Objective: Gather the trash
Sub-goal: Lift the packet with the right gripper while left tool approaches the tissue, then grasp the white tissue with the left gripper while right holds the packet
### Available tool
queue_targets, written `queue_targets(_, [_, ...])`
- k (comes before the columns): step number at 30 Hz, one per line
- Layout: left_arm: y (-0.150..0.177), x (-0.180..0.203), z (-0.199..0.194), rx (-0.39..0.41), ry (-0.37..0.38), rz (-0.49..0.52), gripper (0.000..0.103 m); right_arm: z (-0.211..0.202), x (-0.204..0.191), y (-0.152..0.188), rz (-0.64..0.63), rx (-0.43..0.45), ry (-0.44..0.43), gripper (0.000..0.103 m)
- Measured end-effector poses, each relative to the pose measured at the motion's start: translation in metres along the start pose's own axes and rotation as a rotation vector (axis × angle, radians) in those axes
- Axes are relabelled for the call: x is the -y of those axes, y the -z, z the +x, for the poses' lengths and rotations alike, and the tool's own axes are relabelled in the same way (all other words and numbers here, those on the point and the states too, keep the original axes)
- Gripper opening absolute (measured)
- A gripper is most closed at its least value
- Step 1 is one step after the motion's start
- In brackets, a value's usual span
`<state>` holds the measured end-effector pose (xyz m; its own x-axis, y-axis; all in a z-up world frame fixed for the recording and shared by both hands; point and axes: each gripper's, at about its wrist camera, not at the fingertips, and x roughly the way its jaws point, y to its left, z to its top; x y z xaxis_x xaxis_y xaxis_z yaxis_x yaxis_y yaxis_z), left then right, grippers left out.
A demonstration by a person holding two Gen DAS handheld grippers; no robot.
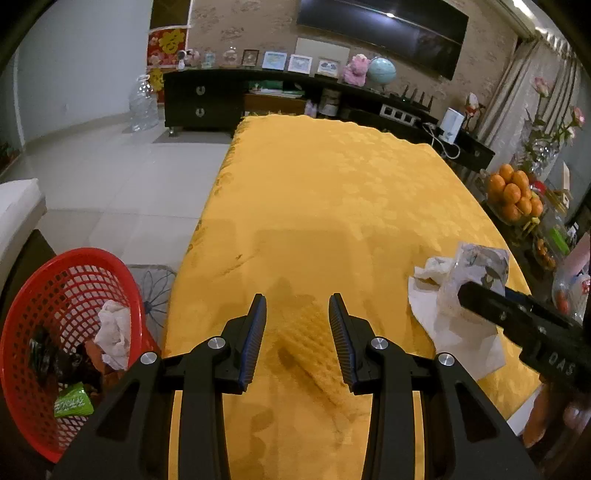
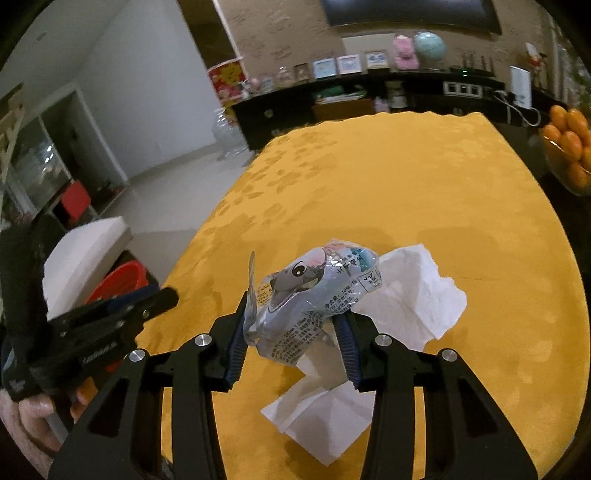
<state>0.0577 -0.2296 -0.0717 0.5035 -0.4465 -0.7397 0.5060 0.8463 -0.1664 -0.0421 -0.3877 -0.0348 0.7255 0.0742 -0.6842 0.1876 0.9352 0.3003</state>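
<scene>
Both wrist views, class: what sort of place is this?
Probably a home living room: a wall-mounted television, a low dark cabinet with framed pictures, and a table under a yellow cloth.

1. The left wrist camera looked forward along its fingers from above the near end of the yellow tablecloth (image 1: 314,192), facing the dark sideboard (image 1: 207,99) beyond its far edge.
2. The right wrist camera sat lower and closer over the same tablecloth (image 2: 388,177), facing the same way.
3. Both views shared the cloth, the sideboard (image 2: 280,110) and the red basket (image 1: 33,295) off the cloth's left side.
</scene>
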Motion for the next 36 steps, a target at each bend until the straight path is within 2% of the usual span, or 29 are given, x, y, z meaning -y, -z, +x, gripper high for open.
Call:
queue_targets(8, [-0.001, 0.006, 0.0, 0.006, 0.011, 0.01, 0.034, -0.029, 0.011, -0.007, 0.053, 0.058, -0.009, 0.042])
queue_targets(12, [0.0, 0.012, 0.0, 0.007, 0.03, 0.022, 0.035, -0.036, 0.013, -0.008, 0.071, 0.07, -0.045, 0.042])
queue_targets(13, [-0.001, 0.015, -0.001, 0.011, 0.045, 0.027, 0.036, -0.037, 0.012, -0.009, 0.07, 0.074, -0.053, 0.042])
queue_targets(18, [0.001, 0.024, -0.009, 0.033, 0.143, 0.034, 0.059, -0.047, 0.005, -0.016, 0.052, 0.109, -0.075, 0.042])
queue_targets(23, [0.004, 0.038, -0.019, 0.063, 0.231, 0.076, 0.066, -0.059, 0.0, -0.024, 0.049, 0.15, -0.097, 0.042])
queue_targets(30, [0.013, 0.058, -0.026, 0.083, 0.283, 0.18, 0.067, -0.059, -0.007, -0.027, 0.045, 0.149, -0.126, 0.042])
queue_targets(36, [0.017, 0.061, -0.031, 0.086, 0.334, 0.188, 0.067, -0.05, -0.013, -0.026, 0.059, 0.123, -0.195, 0.042])
